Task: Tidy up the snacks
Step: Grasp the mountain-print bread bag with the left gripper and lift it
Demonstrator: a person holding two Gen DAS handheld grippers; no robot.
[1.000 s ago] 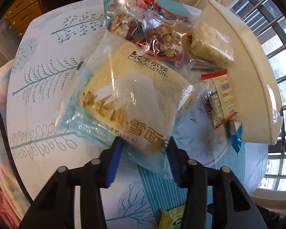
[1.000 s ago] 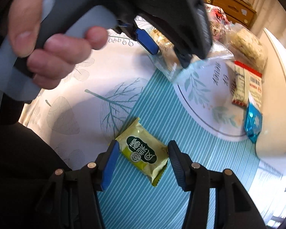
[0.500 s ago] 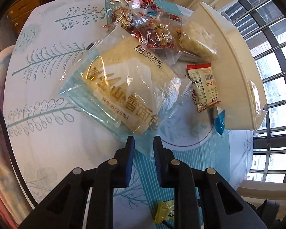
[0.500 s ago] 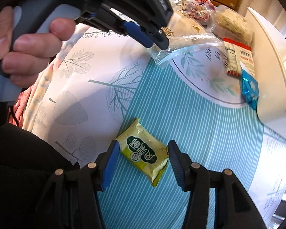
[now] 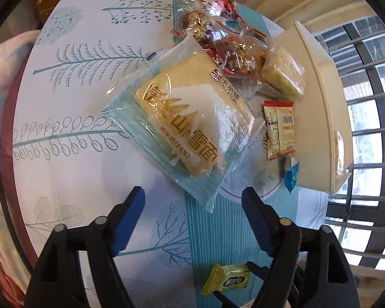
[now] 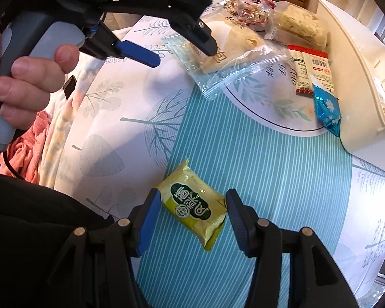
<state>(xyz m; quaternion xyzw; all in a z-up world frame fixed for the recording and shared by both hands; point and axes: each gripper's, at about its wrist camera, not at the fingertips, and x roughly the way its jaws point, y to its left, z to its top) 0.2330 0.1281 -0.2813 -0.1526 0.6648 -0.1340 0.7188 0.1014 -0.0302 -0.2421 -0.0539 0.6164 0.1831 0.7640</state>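
Observation:
A large clear bag of bread lies flat on the tablecloth, touching nothing of my left gripper. That gripper hangs just short of the bag's near corner, its jaws opening wide and nothing pressed between them. From the right wrist view the left gripper hovers over the bread bag, held by a hand. My right gripper is shut on a small yellow-green snack packet, lifted slightly above the striped cloth. The same packet shows at the bottom of the left wrist view.
A white tray stands along the right side of the table. Beside it lie a red-and-white packet, a small blue packet, a bag of pale crackers and red-wrapped nut sweets. Pink cloth lies off the table's left edge.
The left jaws, shut on the bread bag's edge half a second ago, now stand wide apart and pulled back; the bag rests on the table. The right gripper keeps its packet.

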